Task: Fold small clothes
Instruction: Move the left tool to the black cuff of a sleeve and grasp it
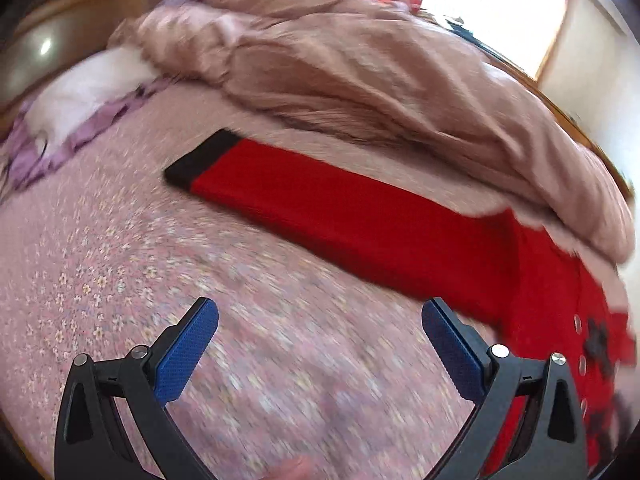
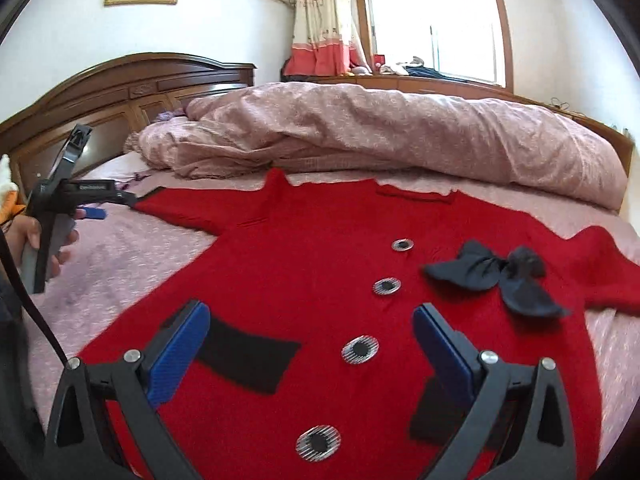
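Note:
A red knit cardigan [image 2: 304, 264] lies flat, front up, on the pink bed. It has several silver-and-black buttons [image 2: 360, 349], a black bow [image 2: 492, 274] and a black pocket patch [image 2: 248, 360]. Its left sleeve [image 1: 320, 208] with a black cuff [image 1: 202, 158] stretches out flat. My left gripper [image 1: 320, 320] is open and empty above the sheet, near that sleeve; it also shows in the right wrist view [image 2: 94, 213]. My right gripper [image 2: 312, 320] is open and empty, hovering over the cardigan's lower front.
A rumpled pink duvet [image 2: 380, 132] is heaped along the far side of the bed. A white and purple pillow [image 1: 88, 96] lies by the wooden headboard [image 2: 132, 88]. The floral pink sheet [image 1: 120, 280] spreads left of the cardigan.

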The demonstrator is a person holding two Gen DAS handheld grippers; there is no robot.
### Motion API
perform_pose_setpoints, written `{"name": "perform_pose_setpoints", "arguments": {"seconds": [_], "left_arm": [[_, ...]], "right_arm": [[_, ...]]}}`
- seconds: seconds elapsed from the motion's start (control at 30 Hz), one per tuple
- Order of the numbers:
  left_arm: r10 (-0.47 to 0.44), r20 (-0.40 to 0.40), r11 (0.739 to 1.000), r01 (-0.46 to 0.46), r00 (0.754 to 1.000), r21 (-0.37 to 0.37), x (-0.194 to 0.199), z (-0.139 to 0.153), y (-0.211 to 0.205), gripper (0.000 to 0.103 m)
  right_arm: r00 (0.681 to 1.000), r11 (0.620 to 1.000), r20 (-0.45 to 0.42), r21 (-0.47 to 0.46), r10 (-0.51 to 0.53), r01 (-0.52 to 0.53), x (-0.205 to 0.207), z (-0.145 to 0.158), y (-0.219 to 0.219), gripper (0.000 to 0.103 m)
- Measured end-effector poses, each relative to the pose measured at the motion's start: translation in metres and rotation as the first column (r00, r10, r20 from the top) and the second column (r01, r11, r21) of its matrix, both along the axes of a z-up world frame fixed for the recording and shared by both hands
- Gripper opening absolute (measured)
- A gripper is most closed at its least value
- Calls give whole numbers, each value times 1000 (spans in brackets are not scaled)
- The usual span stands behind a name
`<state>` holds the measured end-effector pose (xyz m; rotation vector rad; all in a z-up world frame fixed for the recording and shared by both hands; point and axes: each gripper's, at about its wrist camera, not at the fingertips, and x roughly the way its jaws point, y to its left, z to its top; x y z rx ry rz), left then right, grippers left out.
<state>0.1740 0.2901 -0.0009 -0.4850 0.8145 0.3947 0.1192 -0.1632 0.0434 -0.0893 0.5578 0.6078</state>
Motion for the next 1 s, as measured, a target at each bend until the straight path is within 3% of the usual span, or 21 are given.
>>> {"name": "perform_pose_setpoints", "arguments": {"seconds": [0.07, 0.1, 0.2, 0.27, 0.37, 0.43, 0.53, 0.6, 0.67, 0.8, 1.0], "left_arm": [[76, -3, 991, -76, 997, -107, 0, -13, 18, 99], [108, -17, 968, -109, 994, -224, -1, -26, 31, 99], [162, -20, 912, -158, 987, -378, -11, -46, 46, 99], [183, -6, 921, -174, 983, -349, -14, -40, 50, 99], [209, 4, 952, -203, 978, -228, -13, -28, 54, 99], [221, 14, 954, -214, 975, -209, -7, -28, 66, 99], [252, 10, 941, -243, 968, -235, 0, -41, 86, 97], [279, 3, 919, -266, 960, -291, 4, -56, 102, 96], [297, 81, 908, -255, 952, -332, 5, -61, 118, 96], [296, 133, 891, -223, 946, -395, 8, -66, 139, 98], [286, 170, 902, -205, 943, -380, 30, -66, 155, 98]], "right_arm": [[999, 999, -36, 36, -37, 39, 15, -3, -9, 103], [996, 996, -65, 69, -54, 59, 22, -7, -15, 103], [981, 987, -163, 104, -107, 125, 38, -24, -26, 103], [970, 983, -211, 112, -120, 146, 43, -29, -30, 103], [966, 977, -221, 136, -134, 167, 43, -31, -37, 103], [964, 974, -227, 142, -140, 175, 43, -33, -40, 103], [959, 972, -241, 145, -148, 186, 43, -35, -42, 103], [956, 970, -249, 146, -153, 193, 44, -36, -43, 103], [954, 970, -257, 145, -154, 196, 45, -37, -44, 103], [952, 972, -265, 132, -154, 194, 46, -39, -41, 103], [948, 975, -278, 113, -156, 193, 49, -41, -38, 103]]}}
